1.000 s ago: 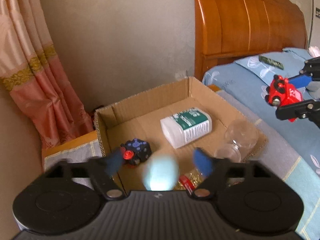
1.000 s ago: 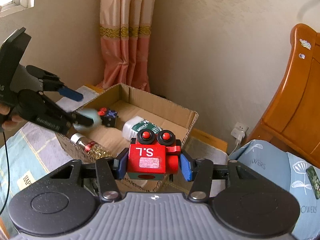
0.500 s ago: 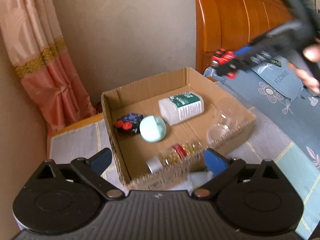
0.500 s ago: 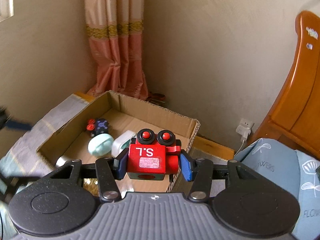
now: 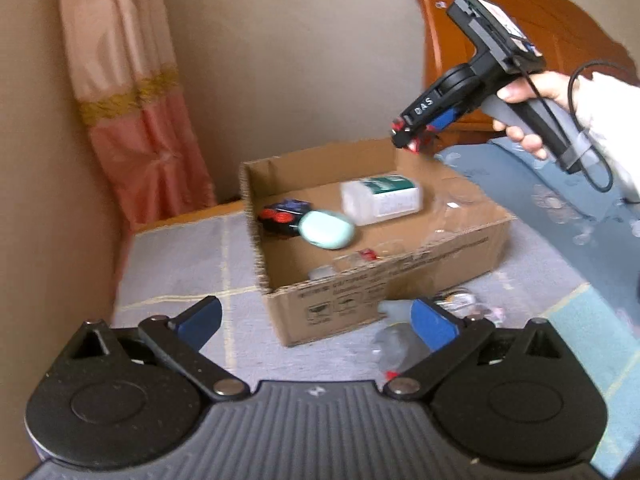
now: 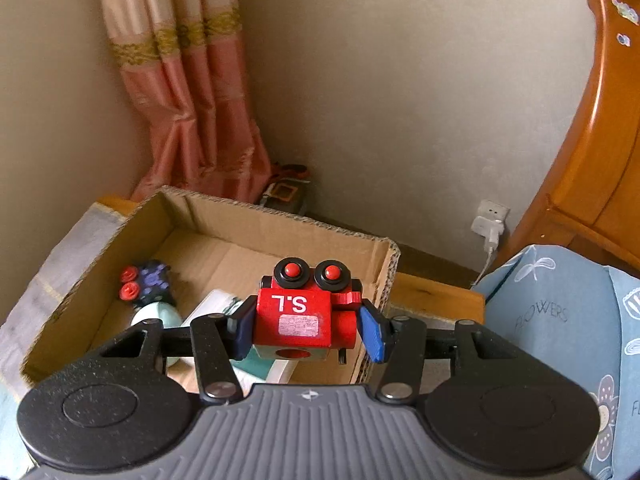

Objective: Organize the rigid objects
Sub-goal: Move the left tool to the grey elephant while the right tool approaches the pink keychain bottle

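An open cardboard box (image 5: 360, 304) stands on the bed and also shows in the right wrist view (image 6: 280, 220). In it lie a mint green egg-shaped object (image 5: 326, 229), a dark blue toy with red knobs (image 5: 282, 214), a white bottle with a green label (image 5: 380, 198) and a small jar (image 5: 360, 258). My right gripper (image 6: 306, 330) is shut on a red toy robot (image 6: 298, 314) marked "S.L", held above the box's right rear corner. It also shows in the left wrist view (image 5: 416, 136). My left gripper (image 5: 316, 320) is open and empty, in front of the box.
A clear plastic bottle (image 5: 396, 344) and small clutter (image 5: 460, 300) lie on the bed cover in front of the box. A pink curtain (image 5: 132, 120) hangs at the left. A wooden headboard (image 6: 600, 160) and a blue pillow (image 6: 560, 320) are at the right.
My left gripper let go of the mint egg into the box and pulled back, open. My right gripper carried the red robot over the box's right rear corner.
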The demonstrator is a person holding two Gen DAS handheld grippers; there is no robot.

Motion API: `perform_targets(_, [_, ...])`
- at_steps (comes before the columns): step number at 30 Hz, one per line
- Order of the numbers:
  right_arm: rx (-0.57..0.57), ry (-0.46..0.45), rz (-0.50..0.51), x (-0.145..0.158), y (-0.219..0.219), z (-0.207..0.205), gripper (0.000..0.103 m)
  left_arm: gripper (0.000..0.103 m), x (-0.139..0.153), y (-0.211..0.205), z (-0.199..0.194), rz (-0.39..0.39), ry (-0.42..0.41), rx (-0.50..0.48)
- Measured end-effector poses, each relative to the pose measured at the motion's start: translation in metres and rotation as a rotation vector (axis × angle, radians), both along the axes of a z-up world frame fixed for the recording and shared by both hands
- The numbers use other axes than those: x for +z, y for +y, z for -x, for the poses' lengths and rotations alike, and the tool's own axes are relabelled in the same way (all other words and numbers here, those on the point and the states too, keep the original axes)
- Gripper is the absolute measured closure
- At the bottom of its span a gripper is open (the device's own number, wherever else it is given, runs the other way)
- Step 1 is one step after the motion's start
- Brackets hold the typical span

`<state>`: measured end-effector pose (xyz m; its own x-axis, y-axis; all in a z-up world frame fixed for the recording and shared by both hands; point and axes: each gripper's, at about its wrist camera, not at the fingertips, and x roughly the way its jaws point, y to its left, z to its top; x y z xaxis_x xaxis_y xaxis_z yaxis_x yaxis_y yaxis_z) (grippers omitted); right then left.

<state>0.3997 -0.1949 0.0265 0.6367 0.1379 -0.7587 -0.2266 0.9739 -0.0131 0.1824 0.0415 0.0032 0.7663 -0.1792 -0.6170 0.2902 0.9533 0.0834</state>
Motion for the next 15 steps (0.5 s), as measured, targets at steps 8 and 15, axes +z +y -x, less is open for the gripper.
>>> perform_targets(8, [-0.008, -0.041, 0.004, 0.009, -0.004, 0.031, 0.002, 0.002, -0.016, 0.0, 0.009, 0.0, 0.039, 0.016])
perform_targets(15, [-0.023, -0.063, -0.031, 0.021, -0.012, 0.07, 0.0, 0.002, -0.015, -0.004, 0.022, 0.027, 0.04, 0.033])
